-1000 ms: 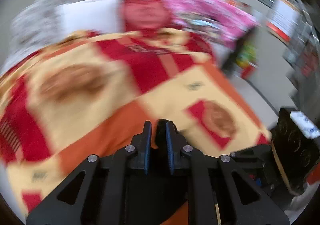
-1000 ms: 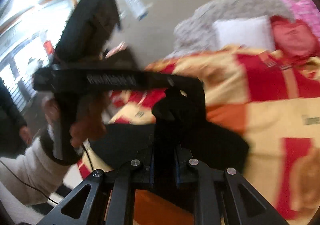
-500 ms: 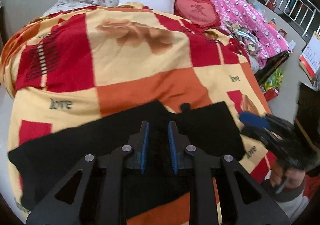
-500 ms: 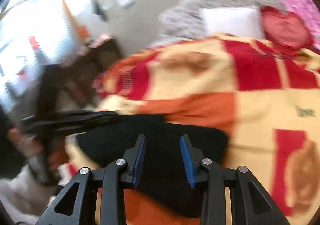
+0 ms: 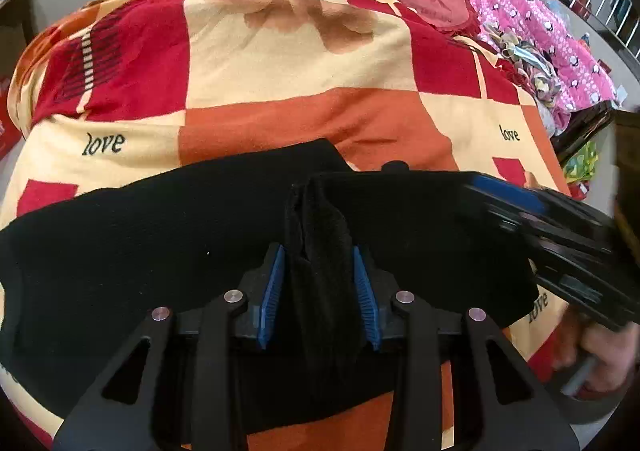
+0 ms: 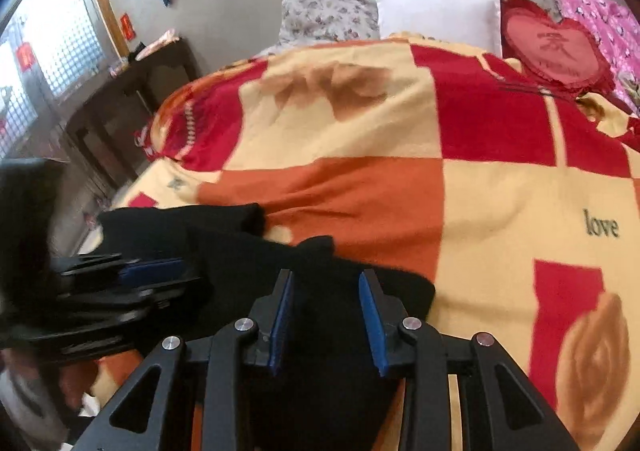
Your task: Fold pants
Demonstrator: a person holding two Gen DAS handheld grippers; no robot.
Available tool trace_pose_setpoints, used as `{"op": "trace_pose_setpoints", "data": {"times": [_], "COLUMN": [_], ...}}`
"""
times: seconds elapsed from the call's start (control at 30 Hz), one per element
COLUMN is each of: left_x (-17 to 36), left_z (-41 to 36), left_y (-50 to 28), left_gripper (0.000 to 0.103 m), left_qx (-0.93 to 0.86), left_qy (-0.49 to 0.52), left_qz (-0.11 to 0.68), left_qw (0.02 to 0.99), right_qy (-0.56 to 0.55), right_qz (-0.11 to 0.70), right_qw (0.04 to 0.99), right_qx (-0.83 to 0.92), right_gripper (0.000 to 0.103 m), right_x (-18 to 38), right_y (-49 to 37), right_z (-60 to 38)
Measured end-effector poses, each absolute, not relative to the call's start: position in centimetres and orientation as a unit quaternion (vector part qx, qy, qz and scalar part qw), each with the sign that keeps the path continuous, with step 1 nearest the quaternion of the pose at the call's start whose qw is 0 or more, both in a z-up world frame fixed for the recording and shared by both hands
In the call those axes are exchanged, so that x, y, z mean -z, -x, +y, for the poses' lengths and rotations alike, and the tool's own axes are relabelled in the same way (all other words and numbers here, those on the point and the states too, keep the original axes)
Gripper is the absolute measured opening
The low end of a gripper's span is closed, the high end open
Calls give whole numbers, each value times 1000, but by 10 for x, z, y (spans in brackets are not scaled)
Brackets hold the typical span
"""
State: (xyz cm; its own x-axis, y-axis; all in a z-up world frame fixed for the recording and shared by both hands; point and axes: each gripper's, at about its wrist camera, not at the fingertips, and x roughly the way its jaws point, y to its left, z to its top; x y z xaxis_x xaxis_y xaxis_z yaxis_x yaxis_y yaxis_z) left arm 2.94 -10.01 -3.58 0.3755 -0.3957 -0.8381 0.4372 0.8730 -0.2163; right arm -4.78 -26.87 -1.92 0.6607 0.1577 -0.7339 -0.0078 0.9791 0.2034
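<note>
Jaws of the left gripper (image 5: 318, 293) have just been opening; a raised ridge of the black pants (image 5: 140, 251) stands between the blue pads, apparently not pressed. The right gripper (image 6: 326, 315) is also parted, with black cloth beneath and nothing clamped. The pants are laid across the near edge of the checked blanket (image 5: 304, 55), 1 layer seemingly lapped over another. A first fold is judged just set down; the bunched ridge, smoothing and at least 1 further fold are judged left.
</note>
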Motion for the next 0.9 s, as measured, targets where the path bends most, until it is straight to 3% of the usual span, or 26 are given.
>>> {"op": "trace_pose_setpoints", "data": {"times": [0.13,0.3,0.73,0.9], "left_x": [37,38,34,34], "left_z": [-100,-101,-87,-78], "left_y": [-26,-23,-20,-21], "left_gripper": [36,38,39,47], "left_qx": [245,239,237,232], "left_qy": [-18,-17,3,10], "left_qz": [494,488,490,487], "left_qw": [834,840,839,842], "right_qy": [-58,-35,-62,-58], "right_qz": [400,423,411,419], "right_qw": [913,905,909,905], "right_qx": [-54,-33,-43,-54], "right_gripper": [33,35,35,35], "right_x": [10,43,16,20], "right_y": [78,87,57,37], "right_z": [-250,-238,-228,-219]}}
